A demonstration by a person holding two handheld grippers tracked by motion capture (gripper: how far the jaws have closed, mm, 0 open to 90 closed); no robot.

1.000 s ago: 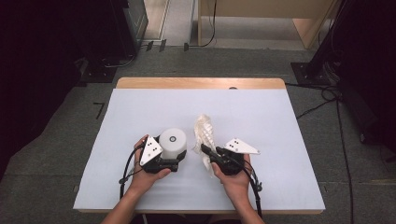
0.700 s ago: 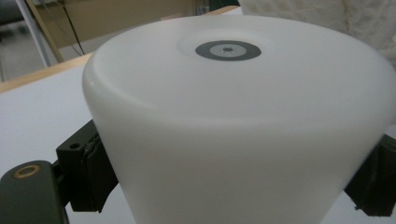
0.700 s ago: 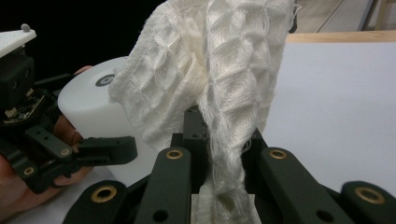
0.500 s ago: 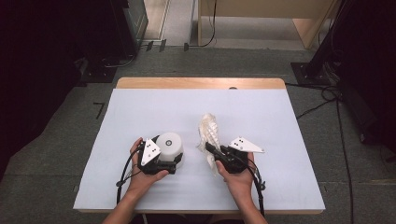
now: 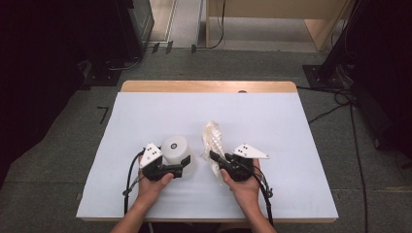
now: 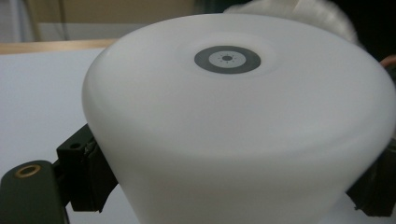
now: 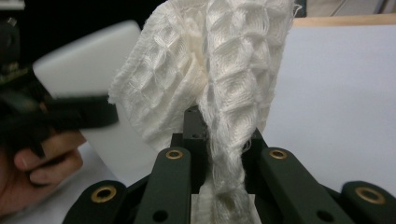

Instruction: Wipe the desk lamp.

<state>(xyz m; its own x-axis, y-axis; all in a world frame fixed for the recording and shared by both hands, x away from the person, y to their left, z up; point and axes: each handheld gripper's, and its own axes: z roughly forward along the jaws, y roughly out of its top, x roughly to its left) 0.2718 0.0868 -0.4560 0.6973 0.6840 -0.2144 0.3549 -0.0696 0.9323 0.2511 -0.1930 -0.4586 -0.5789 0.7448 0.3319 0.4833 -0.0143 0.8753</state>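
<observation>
White dome-shaped object (image 5: 175,147) is being held between the jaws of the left gripper (image 5: 180,164), near the front half of the white table mat (image 5: 272,116). In the left gripper view, the dome (image 6: 233,126) is being clamped at its lower flanks by the black pads (image 6: 88,179), which are standing wide around its body; a grey ring mark (image 6: 227,59) is being shown on its top face.

White waffle-weave cloth (image 5: 214,143) is being pinched by the right gripper (image 5: 216,158), just to the right of the dome and apart from it. In the right gripper view, the cloth (image 7: 210,79) is being squeezed to a thin rope between jaws that are drawn nearly together, the loose part rising bunched above them. The left hand (image 7: 37,172) and the dome (image 7: 88,60) are being seen to the left of the cloth.

Edges: the wooden table rim (image 5: 209,86) is being left exposed well beyond the dome, at the far side. Open mat is being left beyond the dome and widely to its right, past the cloth; less room is being left on the dome's left and toward the near edge, where both forearms are entering.
</observation>
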